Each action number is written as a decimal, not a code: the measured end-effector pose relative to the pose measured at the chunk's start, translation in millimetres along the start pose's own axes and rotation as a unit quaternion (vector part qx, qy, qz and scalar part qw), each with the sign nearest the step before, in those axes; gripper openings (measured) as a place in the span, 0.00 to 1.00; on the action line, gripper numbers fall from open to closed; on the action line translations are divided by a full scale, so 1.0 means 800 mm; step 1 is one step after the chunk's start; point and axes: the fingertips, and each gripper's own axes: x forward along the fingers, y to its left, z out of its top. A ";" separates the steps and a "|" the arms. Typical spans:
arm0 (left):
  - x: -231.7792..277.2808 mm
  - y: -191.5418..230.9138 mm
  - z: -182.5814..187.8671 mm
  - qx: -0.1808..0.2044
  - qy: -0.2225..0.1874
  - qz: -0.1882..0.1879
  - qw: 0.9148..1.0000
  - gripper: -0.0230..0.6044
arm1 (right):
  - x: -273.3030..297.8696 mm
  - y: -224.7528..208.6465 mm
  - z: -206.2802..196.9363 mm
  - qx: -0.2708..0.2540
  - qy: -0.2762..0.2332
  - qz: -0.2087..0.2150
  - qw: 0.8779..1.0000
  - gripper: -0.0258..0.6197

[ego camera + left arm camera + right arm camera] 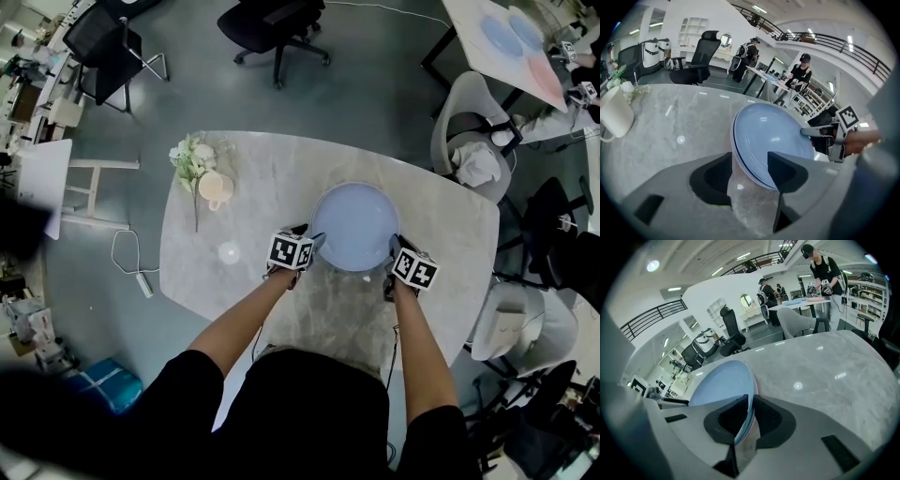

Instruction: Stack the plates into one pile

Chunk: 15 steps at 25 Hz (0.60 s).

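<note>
A pile of light blue plates (354,225) lies on the marble table (253,187), straight ahead of me. My left gripper (314,246) is at the pile's left rim. In the left gripper view its jaws stand wide open (750,168) with the plates' rim (768,140) between them, and neither pad presses on it. At the pile's right rim, my right gripper (394,248) has its jaws closed narrowly (749,416) on the edge of the plates (719,385). The right gripper (820,133) also shows across the pile in the left gripper view.
A white mug (216,187) and a spray of white flowers (192,157) sit at the table's far left; the mug (616,115) also shows in the left gripper view. Office chairs (272,28) and grey seats (473,122) ring the table. A cable (131,262) lies on the floor.
</note>
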 end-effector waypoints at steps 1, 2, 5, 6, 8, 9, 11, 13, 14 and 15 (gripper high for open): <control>0.000 0.000 -0.001 0.002 0.002 -0.004 1.000 0.43 | 0.001 0.000 0.001 0.002 -0.002 -0.001 1.000 0.11; -0.001 0.000 -0.002 0.005 0.003 -0.005 1.000 0.43 | 0.002 0.000 0.000 0.001 -0.004 -0.001 1.000 0.11; -0.002 -0.002 -0.004 0.007 0.001 0.003 1.000 0.43 | 0.006 0.002 -0.005 -0.018 0.010 0.007 1.000 0.11; -0.003 -0.003 -0.005 0.005 -0.001 0.005 1.000 0.43 | 0.008 0.004 -0.009 -0.024 0.022 0.014 0.999 0.11; -0.006 -0.005 -0.007 0.001 -0.006 0.008 1.000 0.43 | 0.013 0.006 -0.017 -0.030 0.042 0.027 0.998 0.13; -0.009 -0.006 -0.008 -0.001 -0.008 0.010 1.000 0.43 | 0.014 0.006 -0.019 -0.029 0.046 0.031 0.998 0.14; -0.018 -0.006 -0.011 -0.004 -0.014 0.012 1.000 0.43 | 0.013 0.005 -0.019 -0.027 0.046 0.033 0.998 0.17; -0.027 -0.005 -0.014 -0.008 -0.020 0.013 1.000 0.41 | 0.008 0.004 -0.018 -0.026 0.038 0.033 0.998 0.18; -0.032 -0.004 -0.015 -0.010 -0.024 0.013 1.000 0.40 | 0.004 0.004 -0.019 -0.027 0.033 0.034 0.999 0.18; -0.037 -0.003 -0.015 -0.012 -0.028 0.013 0.999 0.39 | -0.001 0.004 -0.019 -0.029 0.027 0.033 0.999 0.18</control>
